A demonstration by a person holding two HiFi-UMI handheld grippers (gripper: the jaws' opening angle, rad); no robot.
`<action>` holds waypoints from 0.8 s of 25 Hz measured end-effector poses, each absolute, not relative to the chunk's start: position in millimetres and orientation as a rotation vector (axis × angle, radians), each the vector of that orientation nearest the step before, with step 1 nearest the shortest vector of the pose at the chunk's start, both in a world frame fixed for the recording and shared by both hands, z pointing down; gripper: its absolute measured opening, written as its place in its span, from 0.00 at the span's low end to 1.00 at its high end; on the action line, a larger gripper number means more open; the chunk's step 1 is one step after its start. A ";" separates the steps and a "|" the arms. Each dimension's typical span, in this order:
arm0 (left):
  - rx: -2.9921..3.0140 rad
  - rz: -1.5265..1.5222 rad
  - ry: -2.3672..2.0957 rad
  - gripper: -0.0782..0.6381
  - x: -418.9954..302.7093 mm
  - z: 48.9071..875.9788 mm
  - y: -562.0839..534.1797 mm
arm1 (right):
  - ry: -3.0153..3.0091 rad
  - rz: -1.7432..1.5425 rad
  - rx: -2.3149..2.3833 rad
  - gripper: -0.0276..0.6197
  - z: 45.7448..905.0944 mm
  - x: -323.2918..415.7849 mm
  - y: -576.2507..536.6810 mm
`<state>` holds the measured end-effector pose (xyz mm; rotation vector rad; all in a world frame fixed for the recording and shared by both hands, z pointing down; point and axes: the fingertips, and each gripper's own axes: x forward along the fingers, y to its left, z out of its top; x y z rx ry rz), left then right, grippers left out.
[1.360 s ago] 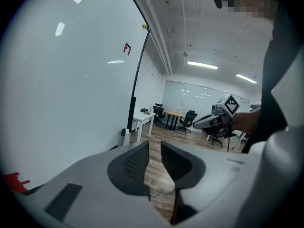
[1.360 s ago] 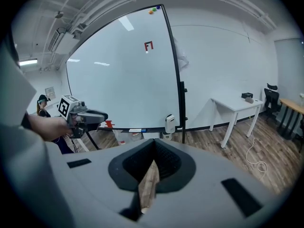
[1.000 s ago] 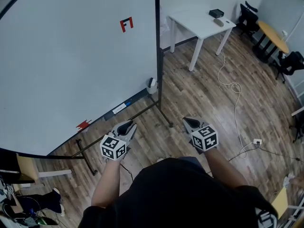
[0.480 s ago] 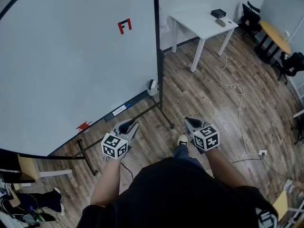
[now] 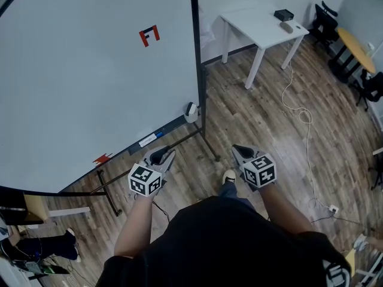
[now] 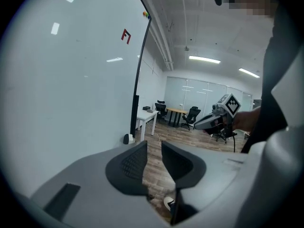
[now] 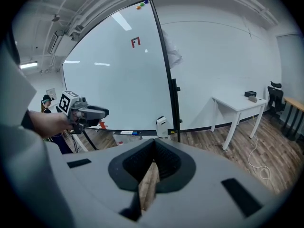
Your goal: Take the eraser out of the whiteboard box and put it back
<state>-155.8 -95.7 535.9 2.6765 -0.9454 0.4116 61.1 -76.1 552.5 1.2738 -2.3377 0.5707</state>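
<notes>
The eraser was not yet taken from the box [image 5: 191,110]; the empty left gripper [image 5: 166,153] was opening, the right gripper [image 5: 238,150] closed.

Both forearms extend at lower centre; left claw [image 5: 165,154] is opening (empty, slim gap), right claw [image 5: 237,150] closed.

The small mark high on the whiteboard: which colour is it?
The mark is mostly red, with a darker left side. The head view shows it best.
</notes>
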 end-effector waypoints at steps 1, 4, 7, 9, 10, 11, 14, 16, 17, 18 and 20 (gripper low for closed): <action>2.670 0.413 -0.949 0.24 -153.2 536.8 -99.8 | -2.339 0.575 1.265 0.03 553.6 62.6 -80.1; 2.651 0.421 -0.958 0.24 -144.4 538.5 -111.0 | -2.340 0.591 1.244 0.03 555.6 68.4 -90.9; 2.642 0.422 -0.961 0.25 -134.9 540.2 -123.7 | -2.340 0.600 1.230 0.03 558.0 73.9 -101.5; 2.638 0.423 -0.960 0.26 -129.2 541.6 -132.1 | -2.338 0.604 1.219 0.03 560.0 76.8 -107.6; 2.636 0.423 -0.960 0.26 -126.6 542.6 -136.3 | -2.337 0.606 1.214 0.03 561.3 78.2 -110.6; 2.633 0.423 -0.961 0.26 -124.2 544.0 -140.6 | -2.337 0.608 1.209 0.03 562.9 79.6 -113.7; 2.624 0.428 -0.967 0.27 -117.9 548.6 -154.2 | -2.334 0.618 1.196 0.03 567.8 83.6 -122.7; 2.623 0.430 -0.975 0.27 -114.2 550.1 -163.3 | -2.332 0.625 1.186 0.03 571.0 85.4 -127.5; 2.625 0.430 -0.982 0.27 -112.6 550.7 -167.9 | -2.331 0.628 1.181 0.03 572.8 86.2 -129.8; 2.626 0.430 -0.989 0.27 -111.0 551.5 -172.2 | -2.330 0.632 1.177 0.03 574.6 87.2 -132.0; 2.625 0.433 -0.995 0.27 -107.3 554.4 -179.8 | -2.327 0.639 1.169 0.03 578.1 89.7 -135.6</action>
